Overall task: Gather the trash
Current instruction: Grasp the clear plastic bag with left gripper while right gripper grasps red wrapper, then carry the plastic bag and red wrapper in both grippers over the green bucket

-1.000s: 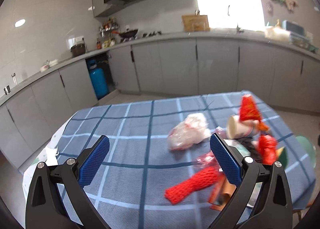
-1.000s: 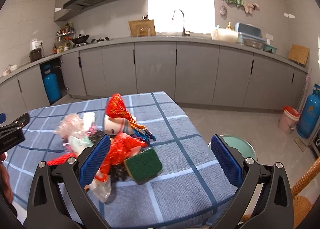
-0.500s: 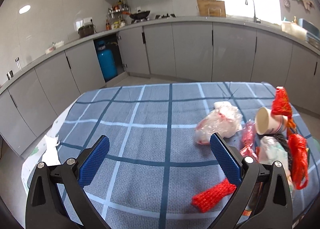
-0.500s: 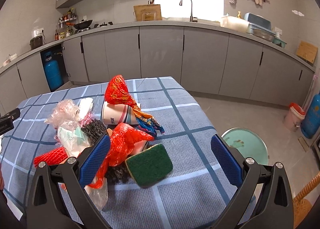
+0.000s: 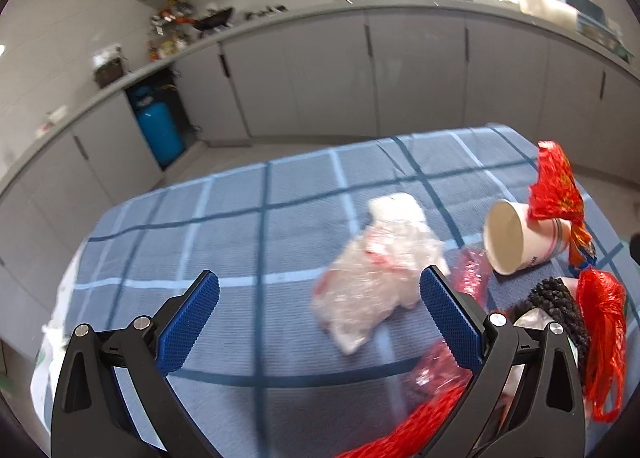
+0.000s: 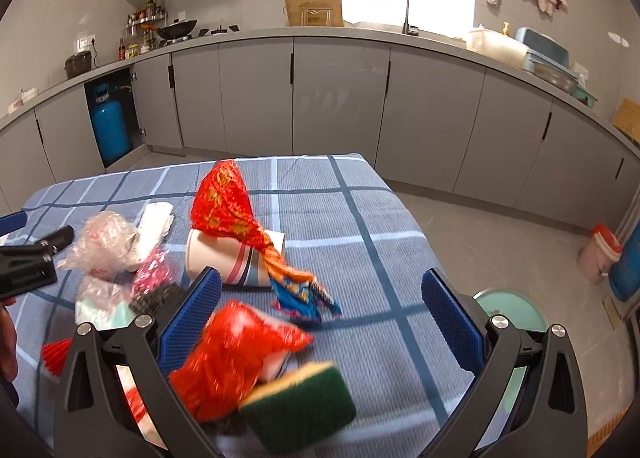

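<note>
On the blue checked desk (image 5: 248, 242), a crumpled clear plastic bag (image 5: 376, 278) lies just ahead and right of my left tongs (image 5: 320, 310), nearer them than my right tongs (image 6: 320, 314); both are released, grasping nothing.

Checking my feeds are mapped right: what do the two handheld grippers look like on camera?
They look identical: the left gripper and right gripper each have a black plastic frame with triangular cut-outs, silver screw heads, and jaws faced with blue textured pads. No cables show. In the right view, the left gripper's black body bears small, unreadable lettering.
</note>
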Available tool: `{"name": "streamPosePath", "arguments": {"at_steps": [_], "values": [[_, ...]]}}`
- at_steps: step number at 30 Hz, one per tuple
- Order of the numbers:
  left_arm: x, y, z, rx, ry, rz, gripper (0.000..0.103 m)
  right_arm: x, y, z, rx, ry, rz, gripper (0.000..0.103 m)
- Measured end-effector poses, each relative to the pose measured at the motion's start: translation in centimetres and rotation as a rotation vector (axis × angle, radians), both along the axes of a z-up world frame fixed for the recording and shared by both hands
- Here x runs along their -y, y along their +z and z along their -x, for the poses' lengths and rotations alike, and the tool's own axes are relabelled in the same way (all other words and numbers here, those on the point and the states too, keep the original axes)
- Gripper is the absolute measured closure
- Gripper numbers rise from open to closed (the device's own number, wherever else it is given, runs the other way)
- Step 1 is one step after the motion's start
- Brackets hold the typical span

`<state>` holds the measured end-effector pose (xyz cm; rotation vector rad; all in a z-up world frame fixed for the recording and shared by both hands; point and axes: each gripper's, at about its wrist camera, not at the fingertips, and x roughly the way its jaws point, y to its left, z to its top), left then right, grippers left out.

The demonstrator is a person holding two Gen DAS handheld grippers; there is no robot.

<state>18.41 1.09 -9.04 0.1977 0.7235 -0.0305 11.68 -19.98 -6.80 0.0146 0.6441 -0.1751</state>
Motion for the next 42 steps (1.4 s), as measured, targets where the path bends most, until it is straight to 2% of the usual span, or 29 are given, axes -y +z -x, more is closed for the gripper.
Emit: {"name": "streamPosePath", "arguments": {"at_steps": [5, 6, 7, 8, 10, 13, 15, 17, 21, 23, 25, 27, 28, 29, 30, 33, 42], "values": [[1.8, -1.7, -1.0, -0.038, -0.072, 0.000, 0.008, 0.1, -0.4, -1.8, -0.020, 0.026, -0.015, 0.005], [1.9, -1.9, -1.1, -0.044, -0.079, 0.007, 0.020, 0.1, -0.5, -2.0, -0.023, 0.031, -0.016, 0.005], [2.0, -2.2, -1.3, -0.063, -0.093, 0.020, 0.038, 0.1, -0.5, -2.3, -0.026, 0.037, -0.016, 0.005], [2.0, -2.3, -1.4, -0.076, -0.105, 0.034, 0.046, 0.2, -0.5, -2.5, -0.027, 0.043, -0.019, 0.005], [2.1, -2.4, -1.2, -0.083, -0.130, 0.054, 0.067, 0.2, -0.4, -2.8, -0.029, 0.056, -0.027, 0.005], [2.1, -2.3, -0.7, -0.080, -0.151, 0.059, 0.087, 0.0, -0.3, -3.5, -0.033, 0.085, -0.029, 0.006], [1.9, -1.9, -0.4, -0.069, -0.158, 0.071, 0.091, -0.2, -0.2, -4.1, -0.042, 0.105, -0.043, 0.007], [1.6, -1.4, -0.2, -0.058, -0.162, 0.081, 0.092, -0.6, 0.0, -4.6, -0.048, 0.126, -0.052, 0.014], [0.9, 0.7, 0.5, -0.005, -0.167, 0.100, 0.093, -1.5, 0.2, -5.5, -0.056, 0.162, -0.047, 0.018], [0.6, 1.5, 0.8, 0.013, -0.166, 0.114, 0.093, -1.9, 0.1, -6.1, -0.073, 0.181, -0.054, 0.026], [0.3, 2.0, 0.9, 0.023, -0.165, 0.126, 0.093, -2.2, -0.2, -6.7, -0.092, 0.199, -0.064, 0.029], [0.1, 2.5, 1.0, 0.046, -0.152, 0.113, 0.093, -2.5, -0.5, -7.2, -0.113, 0.218, -0.081, 0.035], [0.1, 2.7, 1.0, 0.066, -0.141, 0.095, 0.093, -2.7, -0.8, -7.6, -0.131, 0.226, -0.086, 0.046], [0.1, 2.8, 0.9, 0.071, -0.135, 0.089, 0.093, -2.8, -1.0, -7.7, -0.140, 0.235, -0.094, 0.065], [0.1, 2.9, 0.8, 0.075, -0.129, 0.083, 0.093, -2.9, -1.2, -7.8, -0.151, 0.246, -0.107, 0.069], [0.1, 3.1, 0.5, 0.072, -0.122, 0.087, 0.093, -3.1, -0.9, -7.3, -0.136, 0.266, -0.111, 0.073], [2.5, 5.1, 0.8, 0.111, -0.119, 0.066, 0.093, -1.2, 2.9, -4.4, 0.031, 0.217, -0.134, 0.076]]}}
